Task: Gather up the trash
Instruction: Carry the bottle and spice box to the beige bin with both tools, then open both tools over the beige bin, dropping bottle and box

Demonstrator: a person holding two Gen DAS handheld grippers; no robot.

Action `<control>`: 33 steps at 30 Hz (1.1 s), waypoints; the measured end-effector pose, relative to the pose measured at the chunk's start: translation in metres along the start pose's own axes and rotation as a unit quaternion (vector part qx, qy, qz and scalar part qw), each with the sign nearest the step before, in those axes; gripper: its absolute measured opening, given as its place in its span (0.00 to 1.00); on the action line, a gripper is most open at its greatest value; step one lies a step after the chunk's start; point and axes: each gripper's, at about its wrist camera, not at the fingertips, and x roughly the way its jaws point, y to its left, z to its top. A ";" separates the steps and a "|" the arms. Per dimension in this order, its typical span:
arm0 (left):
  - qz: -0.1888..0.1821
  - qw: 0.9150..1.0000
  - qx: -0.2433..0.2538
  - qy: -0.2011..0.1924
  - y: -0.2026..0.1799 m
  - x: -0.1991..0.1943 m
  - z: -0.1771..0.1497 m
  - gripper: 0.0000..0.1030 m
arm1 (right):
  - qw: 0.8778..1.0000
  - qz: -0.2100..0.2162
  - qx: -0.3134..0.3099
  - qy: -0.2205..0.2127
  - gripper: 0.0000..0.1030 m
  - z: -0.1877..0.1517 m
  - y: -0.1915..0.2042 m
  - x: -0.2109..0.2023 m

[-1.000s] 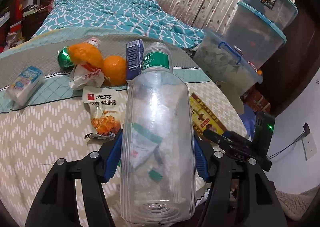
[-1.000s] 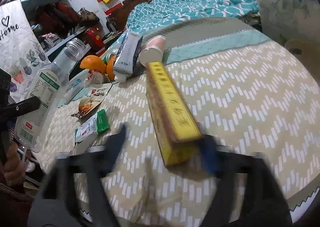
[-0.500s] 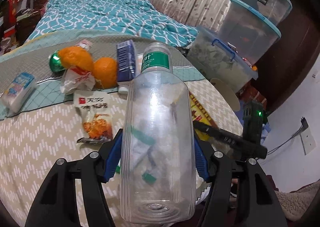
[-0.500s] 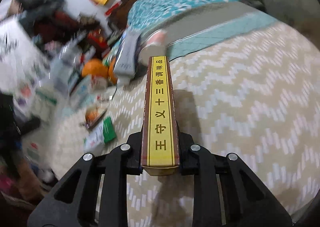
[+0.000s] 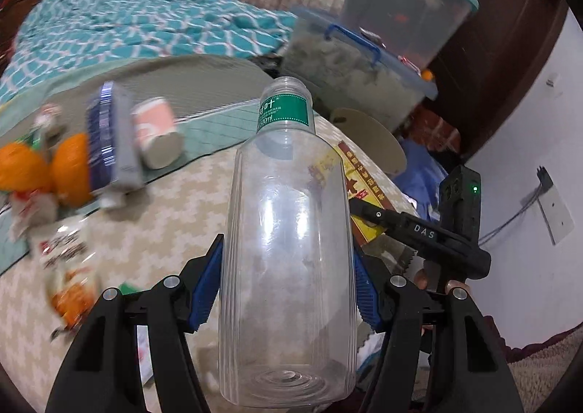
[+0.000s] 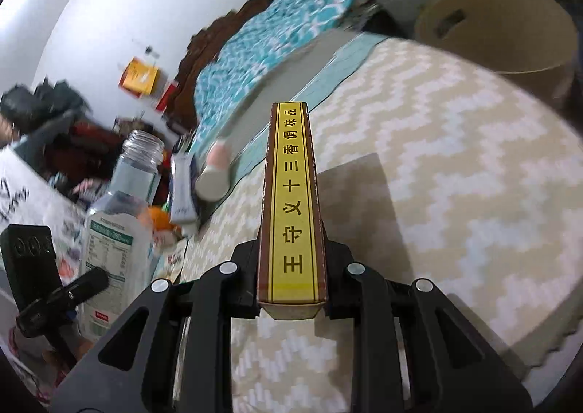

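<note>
Left wrist view: an empty clear plastic bottle [image 5: 288,256] is clamped between the left gripper [image 5: 286,289] jaws, a long yellow-and-brown carton [image 6: 291,209] is pinched by the right gripper [image 6: 291,278], while 2 oranges [image 5: 43,169] and wrappers lie uncollected beyond the jaws.

We look down along each claw, close over the desk [image 6: 455,194]. Both views share the bottle [image 5: 288,249], bed [image 5: 127,27] and bin [image 6: 495,30].

Black left gripper [image 5: 288,285], blue ribbed pads [image 5: 207,285], silver screws, black right gripper [image 6: 291,263]
</note>
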 end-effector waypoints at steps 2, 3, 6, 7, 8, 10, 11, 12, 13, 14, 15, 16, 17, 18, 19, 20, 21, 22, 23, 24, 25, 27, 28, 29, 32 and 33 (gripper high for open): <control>-0.009 1.000 0.007 0.010 -0.008 0.015 0.008 0.58 | 1.000 -0.002 0.011 -0.009 0.24 0.004 -0.009 -0.006; -0.014 1.000 0.012 0.016 -0.012 0.024 0.014 0.58 | 1.000 -0.005 0.017 -0.015 0.24 0.006 -0.014 -0.009; -0.024 0.999 0.029 0.031 -0.026 0.049 0.030 0.58 | 0.999 -0.014 0.041 -0.032 0.24 0.012 -0.032 -0.018; -0.028 0.998 0.035 0.036 -0.032 0.059 0.036 0.58 | 0.998 -0.015 0.047 -0.036 0.24 0.016 -0.037 -0.021; -0.032 0.998 0.039 0.040 -0.035 0.066 0.040 0.58 | 0.997 -0.016 0.057 -0.045 0.24 0.018 -0.043 -0.025; -0.041 0.996 0.051 0.052 -0.047 0.087 0.053 0.58 | 0.996 -0.018 0.068 -0.062 0.24 0.024 -0.056 -0.034; -0.043 0.996 0.055 0.056 -0.051 0.094 0.057 0.58 | 0.995 -0.020 0.073 -0.068 0.24 0.025 -0.059 -0.037; -0.046 0.995 0.061 0.062 -0.057 0.105 0.064 0.58 | 0.993 -0.020 0.085 -0.080 0.24 0.028 -0.065 -0.042; -0.048 0.994 0.067 0.068 -0.063 0.116 0.070 0.58 | 0.992 -0.021 0.093 -0.088 0.24 0.031 -0.069 -0.046; -0.051 0.993 0.073 0.074 -0.069 0.127 0.077 0.58 | 0.990 -0.022 0.103 -0.098 0.24 0.034 -0.075 -0.050; -0.052 0.993 0.077 0.078 -0.073 0.133 0.080 0.58 | 0.988 -0.023 0.111 -0.108 0.24 0.037 -0.080 -0.054; -0.054 0.992 0.084 0.083 -0.079 0.143 0.087 0.58 | 0.986 -0.024 0.118 -0.116 0.24 0.040 -0.085 -0.058; -0.055 0.991 0.091 0.086 -0.086 0.153 0.093 0.58 | 0.984 -0.025 0.123 -0.123 0.24 0.043 -0.087 -0.060; -0.055 0.990 0.099 0.090 -0.092 0.162 0.099 0.58 | 0.982 -0.027 0.132 -0.135 0.24 0.048 -0.093 -0.064; -0.055 0.988 0.105 0.094 -0.097 0.169 0.104 0.58 | 0.980 -0.028 0.138 -0.141 0.24 0.051 -0.096 -0.068; -0.055 0.988 0.111 0.097 -0.101 0.175 0.108 0.58 | 0.978 -0.031 0.144 -0.150 0.24 0.056 -0.100 -0.070; -0.055 0.986 0.119 0.102 -0.108 0.186 0.115 0.58 | 0.976 -0.033 0.149 -0.156 0.24 0.062 -0.103 -0.071; -0.055 0.985 0.127 0.107 -0.115 0.196 0.121 0.58 | 0.974 -0.035 0.154 -0.163 0.25 0.067 -0.106 -0.072; -0.055 0.983 0.132 0.111 -0.120 0.203 0.125 0.58 | 0.971 -0.039 0.160 -0.171 0.25 0.074 -0.110 -0.073; -0.055 0.981 0.144 0.120 -0.131 0.217 0.133 0.58 | 0.969 -0.043 0.166 -0.179 0.25 0.081 -0.114 -0.074; -0.052 0.979 0.152 0.124 -0.138 0.226 0.138 0.59 | 0.966 -0.050 0.172 -0.184 0.27 0.087 -0.118 -0.074; -0.032 0.977 0.166 0.130 -0.152 0.245 0.148 0.61 | 0.964 -0.060 0.185 -0.181 0.36 0.100 -0.126 -0.070; -0.020 0.976 0.172 0.129 -0.158 0.253 0.153 0.70 | 0.962 -0.067 0.192 -0.183 0.63 0.103 -0.128 -0.070; -0.015 0.976 0.175 0.125 -0.161 0.257 0.156 0.75 | 0.957 -0.077 0.197 -0.200 0.79 0.102 -0.129 -0.073; -0.017 0.978 0.179 0.111 -0.171 0.256 0.162 0.77 | 0.955 -0.087 0.174 -0.222 0.78 0.099 -0.119 -0.079; -0.019 0.978 0.180 0.107 -0.172 0.253 0.161 0.78 | 0.955 -0.092 0.165 -0.229 0.78 0.098 -0.115 -0.081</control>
